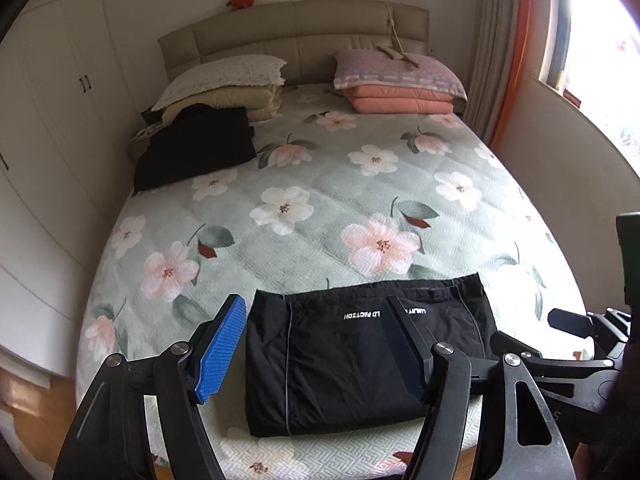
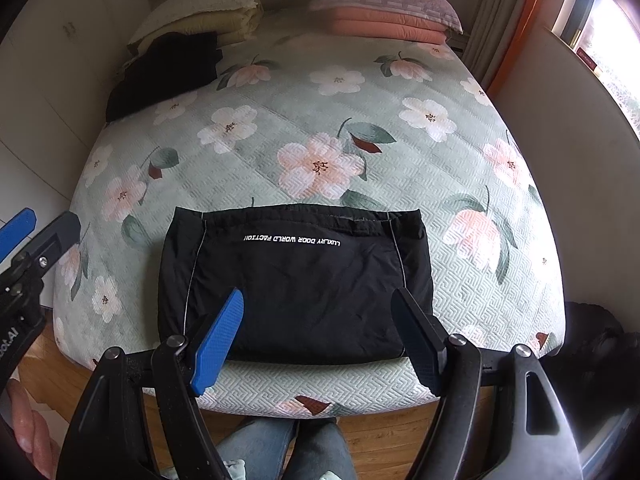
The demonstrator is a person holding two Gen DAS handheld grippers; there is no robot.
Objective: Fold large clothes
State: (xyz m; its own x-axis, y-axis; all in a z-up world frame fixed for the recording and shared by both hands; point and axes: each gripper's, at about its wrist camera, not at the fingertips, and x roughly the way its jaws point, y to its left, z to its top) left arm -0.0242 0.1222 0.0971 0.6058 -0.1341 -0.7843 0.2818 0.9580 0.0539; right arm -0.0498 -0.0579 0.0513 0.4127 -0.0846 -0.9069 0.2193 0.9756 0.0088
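Right wrist view: the right gripper [image 2: 320, 340] hangs at lower centre with fingers spread wide, empty, above the near edge of the folded black garment [image 2: 294, 280] lying flat on the floral bedspread [image 2: 360, 152]. Left wrist view shows the left gripper [image 1: 316, 344] likewise spread and empty — low in frame, its blue pad [image 1: 222, 346] left of the garment [image 1: 352, 368].

Two wrist views from the bed's foot, facing the headboard.
Both look forward, close above the folded black garment [image 2: 294, 284]; they share the floral-quilted bed [image 1: 320, 208].
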